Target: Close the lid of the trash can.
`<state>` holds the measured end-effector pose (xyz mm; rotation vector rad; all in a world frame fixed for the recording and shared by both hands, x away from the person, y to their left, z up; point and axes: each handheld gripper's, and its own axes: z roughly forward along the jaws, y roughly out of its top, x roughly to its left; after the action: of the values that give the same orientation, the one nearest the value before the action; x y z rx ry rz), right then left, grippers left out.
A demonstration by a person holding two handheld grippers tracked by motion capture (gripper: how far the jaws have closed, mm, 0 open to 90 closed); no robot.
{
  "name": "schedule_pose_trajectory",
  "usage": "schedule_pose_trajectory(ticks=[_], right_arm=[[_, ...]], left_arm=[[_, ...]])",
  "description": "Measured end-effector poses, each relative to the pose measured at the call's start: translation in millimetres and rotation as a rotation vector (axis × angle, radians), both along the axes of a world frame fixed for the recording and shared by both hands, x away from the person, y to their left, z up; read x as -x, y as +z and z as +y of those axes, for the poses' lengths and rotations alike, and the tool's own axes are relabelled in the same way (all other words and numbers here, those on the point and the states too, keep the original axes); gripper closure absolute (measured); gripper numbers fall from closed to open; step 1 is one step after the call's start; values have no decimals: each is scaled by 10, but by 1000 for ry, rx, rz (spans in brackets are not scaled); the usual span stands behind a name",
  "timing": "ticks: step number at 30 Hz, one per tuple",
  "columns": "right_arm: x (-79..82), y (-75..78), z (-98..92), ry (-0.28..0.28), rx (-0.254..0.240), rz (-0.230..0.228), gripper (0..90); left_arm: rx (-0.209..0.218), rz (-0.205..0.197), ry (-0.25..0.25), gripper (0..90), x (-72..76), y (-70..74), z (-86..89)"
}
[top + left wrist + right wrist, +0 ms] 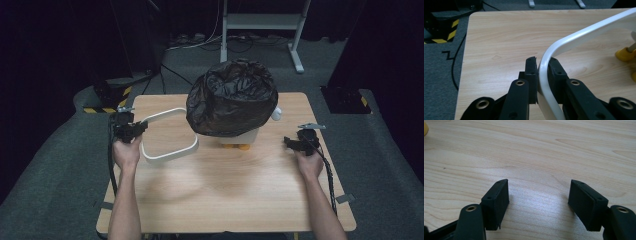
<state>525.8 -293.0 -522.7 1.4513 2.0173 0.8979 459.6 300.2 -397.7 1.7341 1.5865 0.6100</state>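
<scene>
Left gripper (543,75) jaws clamp the white frame (584,32) at its curved corner, above the wooden table (499,37).

**Lit surface in a dark room**

Overhead light falls on the pale wood-grain surface (240,190), while the floor and background stay dim. The crumpled black plastic bag (232,97) shows small glints. Soft shadows lie near the surface's middle. The high view is slightly soft; nearby black jaws blur in both gripper views.
</scene>
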Motion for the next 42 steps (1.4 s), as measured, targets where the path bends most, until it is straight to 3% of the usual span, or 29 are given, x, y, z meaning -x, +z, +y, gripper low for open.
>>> schedule_pose_trajectory(ticks=[5, 17, 42], right_arm=[[1, 0, 0, 0, 2, 0, 320], [1, 0, 1, 0, 2, 0, 321], [1, 0, 1, 0, 2, 0, 321]], left_arm=[[-39, 6, -2, 797, 6, 50, -19], [-48, 20, 6, 798, 64, 111, 67], [-1, -39, 32, 798, 165, 535, 197]])
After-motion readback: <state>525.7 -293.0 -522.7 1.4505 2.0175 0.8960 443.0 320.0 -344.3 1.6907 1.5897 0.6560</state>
